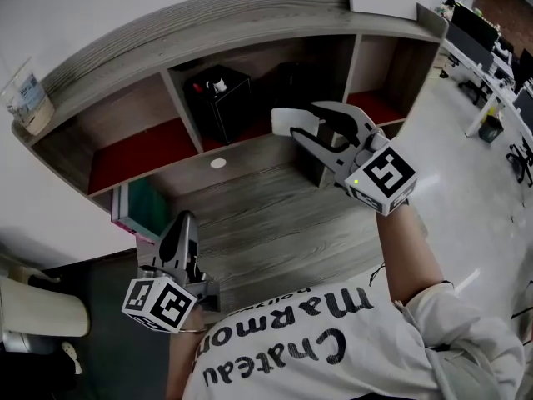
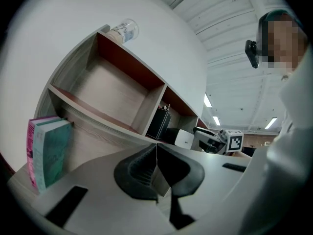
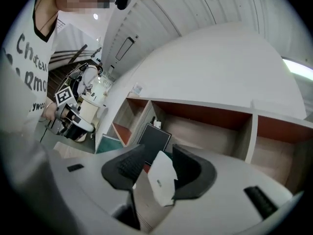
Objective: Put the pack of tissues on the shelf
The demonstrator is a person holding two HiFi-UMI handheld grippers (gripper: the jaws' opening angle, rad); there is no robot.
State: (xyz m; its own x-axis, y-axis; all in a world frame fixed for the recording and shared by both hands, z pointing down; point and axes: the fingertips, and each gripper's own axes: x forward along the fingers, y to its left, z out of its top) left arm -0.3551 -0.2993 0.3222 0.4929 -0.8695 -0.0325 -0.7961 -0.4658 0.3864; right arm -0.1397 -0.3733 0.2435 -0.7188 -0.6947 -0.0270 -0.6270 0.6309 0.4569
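Observation:
The white pack of tissues [image 1: 290, 122] stands between the jaws of my right gripper [image 1: 310, 128], in front of the middle compartment of the wooden shelf [image 1: 250, 25]. In the right gripper view the pack [image 3: 161, 177] is tilted and leans on the right-hand jaw. A gap shows between it and the left-hand jaw, so the right gripper [image 3: 159, 156] is open around it. Whether the pack rests on the shelf floor I cannot tell. My left gripper [image 1: 185, 221] hangs low at the desk's front left, shut and empty [image 2: 156, 148].
A black box [image 1: 221, 98] with a small white bottle on top fills the left of the middle compartment. Books [image 1: 137, 211] stand under the shelf's left end. A plastic bottle [image 1: 29, 98] lies on the shelf top. A white disc [image 1: 218, 163] lies on the wooden desk [image 1: 266, 223].

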